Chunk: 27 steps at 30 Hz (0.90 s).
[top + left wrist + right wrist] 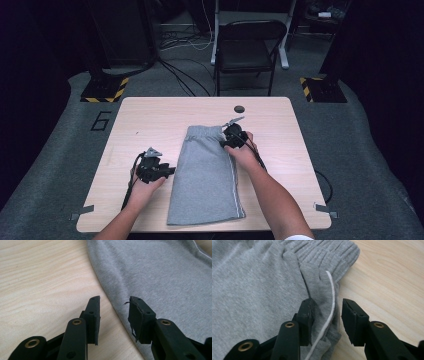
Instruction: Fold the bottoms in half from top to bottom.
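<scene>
Grey shorts (206, 175) lie folded lengthwise on the middle of the wooden table (150, 115), waistband toward its far edge. The left gripper (113, 315) sits at the shorts' left edge about halfway down, jaws apart, the hem running between them with nothing pinched. The right gripper (327, 320) is at the shorts' right edge just below the waistband, jaws likewise parted around the white side stripe (329, 310); the inner pad may brush the cloth, though that is hard to tell. This looks like the pause between folds. Next, each gripper likely needs a fresh pinch on an edge to fold the shorts crosswise.
</scene>
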Each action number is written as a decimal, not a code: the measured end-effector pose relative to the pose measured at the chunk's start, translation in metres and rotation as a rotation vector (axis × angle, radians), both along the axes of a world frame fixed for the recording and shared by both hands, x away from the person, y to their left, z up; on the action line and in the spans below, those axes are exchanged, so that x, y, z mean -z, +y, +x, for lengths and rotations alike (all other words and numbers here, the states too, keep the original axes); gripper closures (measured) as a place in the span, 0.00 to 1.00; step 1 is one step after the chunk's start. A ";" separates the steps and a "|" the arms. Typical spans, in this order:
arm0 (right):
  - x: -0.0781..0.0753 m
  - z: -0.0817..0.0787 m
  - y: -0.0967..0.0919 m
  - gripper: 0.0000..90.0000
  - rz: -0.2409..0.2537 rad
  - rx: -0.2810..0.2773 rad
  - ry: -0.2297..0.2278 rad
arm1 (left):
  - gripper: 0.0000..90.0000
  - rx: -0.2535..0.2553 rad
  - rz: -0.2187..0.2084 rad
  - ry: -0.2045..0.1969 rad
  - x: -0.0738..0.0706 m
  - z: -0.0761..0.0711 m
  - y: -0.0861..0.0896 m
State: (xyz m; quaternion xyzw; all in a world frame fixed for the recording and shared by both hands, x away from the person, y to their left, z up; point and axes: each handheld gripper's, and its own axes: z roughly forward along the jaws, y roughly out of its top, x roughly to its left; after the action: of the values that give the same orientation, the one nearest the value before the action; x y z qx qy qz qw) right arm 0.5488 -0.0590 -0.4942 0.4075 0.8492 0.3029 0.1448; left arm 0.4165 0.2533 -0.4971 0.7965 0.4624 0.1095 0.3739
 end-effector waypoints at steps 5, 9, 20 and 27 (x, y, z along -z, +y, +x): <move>0.004 0.003 0.001 0.64 0.001 0.004 0.005 | 0.68 0.011 0.010 0.013 0.000 0.000 0.001; 0.007 0.005 0.001 0.62 -0.004 0.004 0.011 | 0.68 0.019 0.008 0.014 0.000 0.001 0.000; 0.009 0.009 0.000 0.58 0.003 0.001 0.033 | 0.68 0.024 -0.001 0.012 -0.001 0.001 -0.003; 0.011 0.008 -0.001 0.62 0.017 -0.004 0.034 | 0.67 0.022 0.006 0.010 0.000 0.002 -0.003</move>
State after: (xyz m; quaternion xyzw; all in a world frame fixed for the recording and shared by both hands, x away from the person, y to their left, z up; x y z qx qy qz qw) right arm 0.5573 -0.0603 -0.5049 0.4119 0.8498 0.3036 0.1263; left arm 0.4181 0.2501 -0.4969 0.8031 0.4552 0.1030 0.3705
